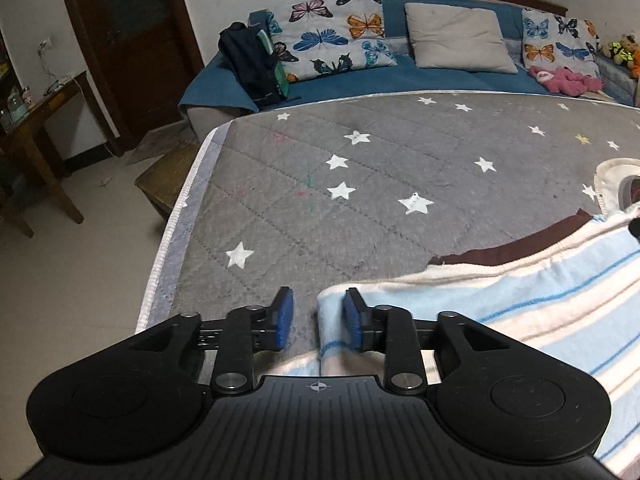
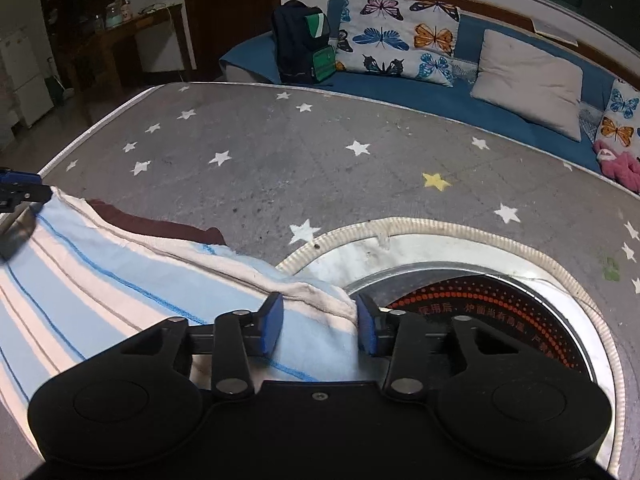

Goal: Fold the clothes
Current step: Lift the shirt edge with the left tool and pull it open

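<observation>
A light-blue and white striped cloth [image 1: 520, 304] lies on the grey star-patterned cover [image 1: 320, 160], with a dark maroon garment [image 1: 520, 246] showing from under its far edge. My left gripper [image 1: 319, 318] is open at the cloth's left corner, and the corner's edge lies between the blue pads [image 1: 354, 320]. In the right wrist view the same striped cloth [image 2: 100, 280] runs left, with the maroon garment [image 2: 160, 226] behind it. My right gripper [image 2: 319, 328] is open around the cloth's bunched right end. The left gripper's tip [image 2: 20, 188] shows at the far left edge.
A round heater plate [image 2: 480, 312] with a cream rim sits in the cover beside the right gripper. Behind is a blue sofa [image 1: 400, 76] with butterfly pillows [image 1: 332, 36], a dark backpack [image 2: 304, 44] and a pink plush [image 1: 568, 80]. A wooden stool [image 1: 168, 176] and desk [image 1: 36, 120] stand left.
</observation>
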Motion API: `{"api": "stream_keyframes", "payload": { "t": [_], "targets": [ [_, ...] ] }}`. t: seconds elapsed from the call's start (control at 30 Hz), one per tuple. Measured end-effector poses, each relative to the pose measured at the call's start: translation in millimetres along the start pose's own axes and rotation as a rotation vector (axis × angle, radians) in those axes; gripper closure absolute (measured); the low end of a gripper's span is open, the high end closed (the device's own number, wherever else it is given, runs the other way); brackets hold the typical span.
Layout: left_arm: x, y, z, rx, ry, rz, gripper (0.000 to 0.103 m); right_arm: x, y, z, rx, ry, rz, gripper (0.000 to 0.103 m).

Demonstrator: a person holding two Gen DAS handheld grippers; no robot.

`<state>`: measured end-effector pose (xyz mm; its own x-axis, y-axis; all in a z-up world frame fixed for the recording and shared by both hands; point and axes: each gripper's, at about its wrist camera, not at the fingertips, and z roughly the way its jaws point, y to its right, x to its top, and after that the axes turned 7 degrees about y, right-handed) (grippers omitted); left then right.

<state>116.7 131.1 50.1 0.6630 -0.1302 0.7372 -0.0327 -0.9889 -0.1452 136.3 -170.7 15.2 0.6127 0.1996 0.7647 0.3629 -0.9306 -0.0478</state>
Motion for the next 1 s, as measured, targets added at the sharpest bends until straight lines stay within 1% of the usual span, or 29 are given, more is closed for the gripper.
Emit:
{"api": "stream_keyframes", "payload": {
  "t": [0.07, 0.1, 0.13, 0.23, 0.37, 0.53, 0.73, 0.77, 0.87, 0.9, 1.0],
  "targets": [
    [1, 2, 3, -0.016, -0.011, -0.008, 0.07, 0, 2, -3, 0.005, 0.006, 0.007, 0.071],
    [2, 3, 5, -0.024, -0.017, -0.011, 0.074, 0, 3, -3, 0.003, 0.009, 0.007, 0.073],
    [2, 4, 7, -0.032, -0.022, -0.015, 0.084, 0, 4, -4, 0.002, 0.012, 0.006, 0.076],
    [1, 3, 3, -0.04, -0.017, -0.014, 0.092, 1, 4, -8, -0.005, 0.021, 0.005, 0.08],
    [1, 3, -9, -0.043, 0.011, 0.0, 0.095, 9, 1, -17, -0.016, 0.05, -0.019, 0.084],
    [15, 3, -30, -0.057, 0.075, 0.012, 0.096, 21, -3, -28, -0.029, 0.087, -0.05, 0.087],
    [54, -8, -45, -0.053, 0.145, -0.017, 0.096, 35, -8, -41, -0.044, 0.131, -0.087, 0.089],
    [60, -9, -47, -0.052, 0.157, -0.022, 0.096, 43, -8, -44, -0.055, 0.144, -0.096, 0.089],
    [79, -11, -53, -0.05, 0.188, -0.038, 0.096, 76, -5, -53, -0.101, 0.206, -0.121, 0.09],
    [99, -17, -60, -0.045, 0.225, -0.062, 0.096, 89, -4, -58, -0.116, 0.233, -0.122, 0.091],
    [140, -24, -81, -0.028, 0.312, -0.091, 0.096, 129, -3, -82, -0.174, 0.348, -0.132, 0.091]
  ]
}}
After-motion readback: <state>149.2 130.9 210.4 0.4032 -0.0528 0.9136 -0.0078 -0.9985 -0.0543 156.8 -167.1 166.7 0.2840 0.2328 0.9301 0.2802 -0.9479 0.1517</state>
